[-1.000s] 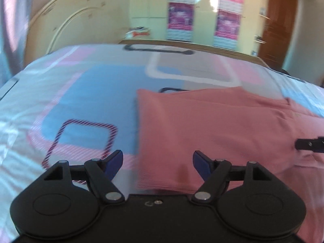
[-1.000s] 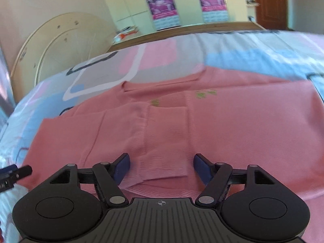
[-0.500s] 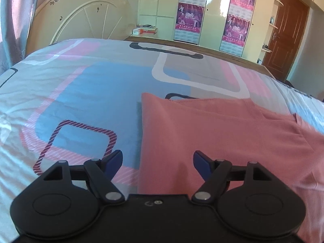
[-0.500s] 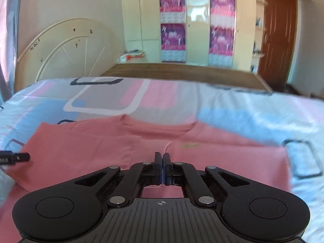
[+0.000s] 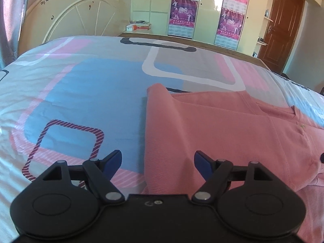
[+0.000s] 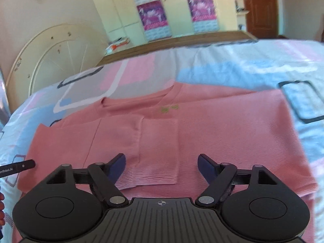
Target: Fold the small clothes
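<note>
The right gripper has its jaws spread wide, having just been opening, with nothing clamped between them; its blue pads hang above the near hem of a pink sweater. Directly between the jaws lies the ribbed cuff of a sleeve that is folded across the sweater's front. The left gripper also has its jaws wide apart and empty, poised over the sweater's left folded edge, one pad above the cloth, the other above the bedsheet.

The sweater lies flat on the bed, neckline away from the grippers, with a small green mark on the chest. A black tip of the left gripper shows at the left border of the right wrist view.

The sheet bears blue, pink and grey blocks with rounded outlines. Beyond it stand a cream arched headboard, a wooden bed frame edge, pale wardrobe doors with purple posters and a brown door.
</note>
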Demonstrator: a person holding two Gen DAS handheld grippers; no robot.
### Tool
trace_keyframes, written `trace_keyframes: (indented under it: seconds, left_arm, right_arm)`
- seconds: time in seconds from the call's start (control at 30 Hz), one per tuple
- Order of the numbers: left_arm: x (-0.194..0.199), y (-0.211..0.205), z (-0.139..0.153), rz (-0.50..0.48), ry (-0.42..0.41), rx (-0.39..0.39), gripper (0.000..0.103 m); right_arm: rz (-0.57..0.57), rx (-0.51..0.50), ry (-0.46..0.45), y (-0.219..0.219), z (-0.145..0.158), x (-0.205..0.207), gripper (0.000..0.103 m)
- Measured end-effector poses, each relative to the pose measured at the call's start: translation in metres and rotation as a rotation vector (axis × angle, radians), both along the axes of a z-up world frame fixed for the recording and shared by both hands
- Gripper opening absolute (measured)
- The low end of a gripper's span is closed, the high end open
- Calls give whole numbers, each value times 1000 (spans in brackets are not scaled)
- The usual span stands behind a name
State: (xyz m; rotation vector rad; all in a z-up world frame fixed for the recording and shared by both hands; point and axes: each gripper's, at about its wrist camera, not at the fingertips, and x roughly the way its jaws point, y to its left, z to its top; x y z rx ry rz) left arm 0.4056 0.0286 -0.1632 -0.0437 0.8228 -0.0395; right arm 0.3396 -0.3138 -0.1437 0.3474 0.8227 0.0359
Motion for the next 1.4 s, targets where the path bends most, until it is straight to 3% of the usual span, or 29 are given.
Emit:
trace_keyframes:
  seconds: [0.03,0.17,0.2,0.3,0.47,0.57,0.67,0.7,0.8,0.87,0.9,0.93,0.97,1.2,1.27,1.33,1.4]
  left_arm:
    - [0,1,0,3,1,-1,78]
    - [1,6,2,18,-2,4,78]
    - [2,7,2,22,-1,5,79]
    - [8,11,3,39,0,-5,79]
    - [25,9,4,42,-6,-17,80]
    - [36,5,2,32,-3,-12,80]
    - [44,4,-3,26,11,-35,79]
    - [46,3,-5,24,13,-41,71]
    - [57,6,-14,30,47,-67,30]
    - [59,9,-16,42,39,-93,25]
    - [59,9,-16,40,34,-99,20]
    - [59,8,-16,35,32,-103,15]
    - [60,5,-16,33,31,-97,15]
    - [79,-2,-15,53,48,-57,30]
    - [80,-4,-15,50,50,-50,32]
    - [80,-7,-15,39,43,-24,37]
    - [79,-9,-16,33,36,-3,46]
  right_arm:
    - [2,13,8,2,-2,2,51]
    - [-6,36,45,9,-11,11,32]
    - [-4,38,43,10,-11,12,11]
    - [13,19,3,11,0,6,8]
    - [5,-163,-121,11,27,-9,6]
    - [-17,-238,-122,3,26,-18,6]
    - [-21,-208,-47,-7,9,-20,6]
    - [-6,-169,-21,-10,3,-19,7]
    - [-44,-115,-14,-18,-1,-18,8]
    - [-80,-105,-30,-24,4,-17,18]
    - [-95,-122,-51,-24,8,-17,34]
    - [-95,-138,-70,-24,10,-16,56]
    - [-87,-146,-75,-23,11,-12,64]
    - [-96,-133,-20,-26,-9,25,67]
    - [-113,-65,5,-33,-16,33,64]
    - [-108,-24,16,-37,-19,39,12]
    - [-79,-3,24,-36,-18,41,8]
